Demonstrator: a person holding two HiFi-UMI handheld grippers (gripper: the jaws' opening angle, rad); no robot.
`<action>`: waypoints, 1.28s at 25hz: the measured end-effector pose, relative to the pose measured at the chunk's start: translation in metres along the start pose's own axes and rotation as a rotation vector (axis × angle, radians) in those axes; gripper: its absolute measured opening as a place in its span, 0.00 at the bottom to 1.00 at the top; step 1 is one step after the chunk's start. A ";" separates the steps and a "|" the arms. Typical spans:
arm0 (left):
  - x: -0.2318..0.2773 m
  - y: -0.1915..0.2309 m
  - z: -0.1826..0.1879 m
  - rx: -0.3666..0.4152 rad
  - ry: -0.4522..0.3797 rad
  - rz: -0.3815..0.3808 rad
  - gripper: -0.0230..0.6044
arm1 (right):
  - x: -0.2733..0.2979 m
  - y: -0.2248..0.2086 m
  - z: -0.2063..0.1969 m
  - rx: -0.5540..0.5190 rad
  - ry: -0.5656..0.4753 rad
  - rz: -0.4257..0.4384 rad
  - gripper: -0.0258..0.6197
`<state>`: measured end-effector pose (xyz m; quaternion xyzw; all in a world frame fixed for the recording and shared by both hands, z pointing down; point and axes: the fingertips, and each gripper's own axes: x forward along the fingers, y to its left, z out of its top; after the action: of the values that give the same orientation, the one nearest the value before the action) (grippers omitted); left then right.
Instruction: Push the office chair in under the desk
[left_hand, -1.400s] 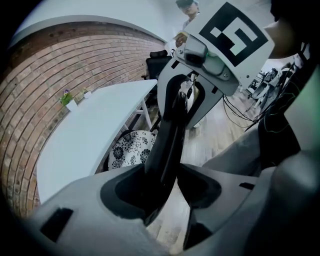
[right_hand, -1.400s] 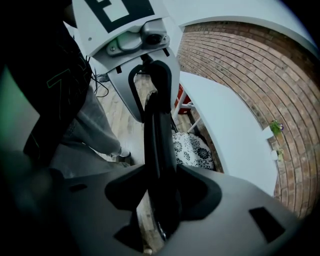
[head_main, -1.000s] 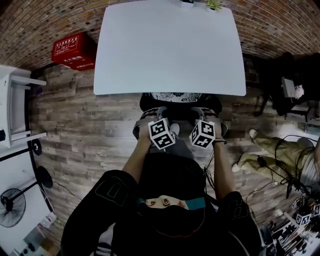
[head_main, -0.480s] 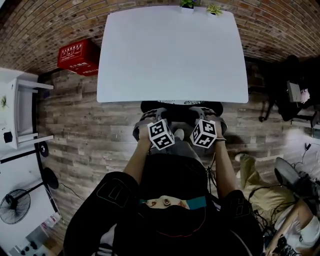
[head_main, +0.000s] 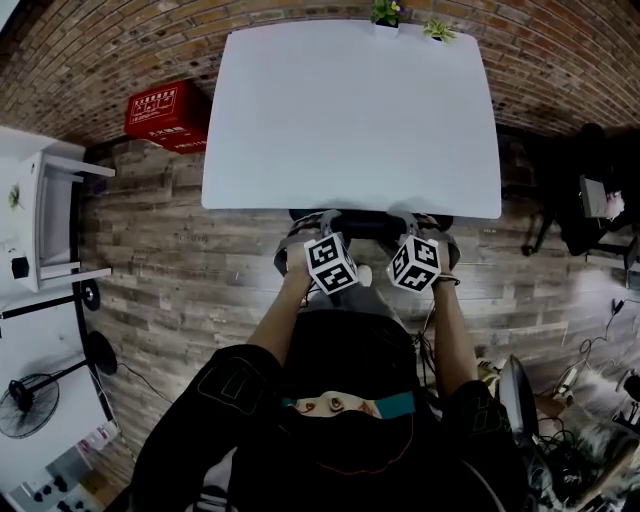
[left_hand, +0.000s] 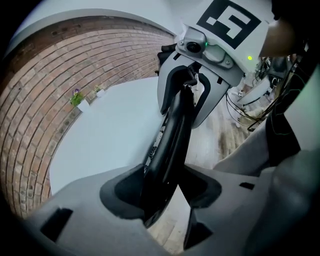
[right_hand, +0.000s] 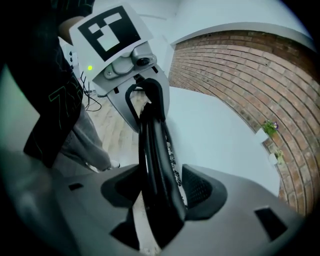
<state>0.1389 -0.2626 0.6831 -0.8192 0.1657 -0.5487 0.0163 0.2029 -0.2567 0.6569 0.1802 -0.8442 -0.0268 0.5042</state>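
The white desk stands against the brick wall. Only the back part of the black office chair shows at the desk's near edge; the rest is under the top. My left gripper and right gripper sit side by side on the top rim of the chair's backrest. In the left gripper view the black rim fills the gap between the pads of the left gripper. The right gripper has its jaws opening, with the rim still between them.
A red box lies on the wooden floor left of the desk. A white shelf unit and a fan stand at the left. Two small plants sit at the desk's far edge. Cables lie at the lower right.
The chair and both grippers have moved forward, so less of the seat shows in front of the desk edge. A person at the right has left the view.
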 end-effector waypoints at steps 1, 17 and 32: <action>0.003 -0.001 0.000 0.001 0.007 0.001 0.39 | 0.000 -0.002 -0.003 0.005 0.008 -0.008 0.42; 0.022 0.006 -0.010 0.011 0.070 -0.003 0.40 | 0.015 -0.008 -0.009 0.029 0.008 -0.009 0.45; -0.009 -0.002 0.015 0.177 0.042 -0.215 0.37 | -0.028 -0.028 0.022 0.070 -0.050 0.150 0.42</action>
<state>0.1497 -0.2605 0.6700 -0.8159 0.0284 -0.5770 0.0259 0.2038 -0.2762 0.6160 0.1332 -0.8682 0.0363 0.4767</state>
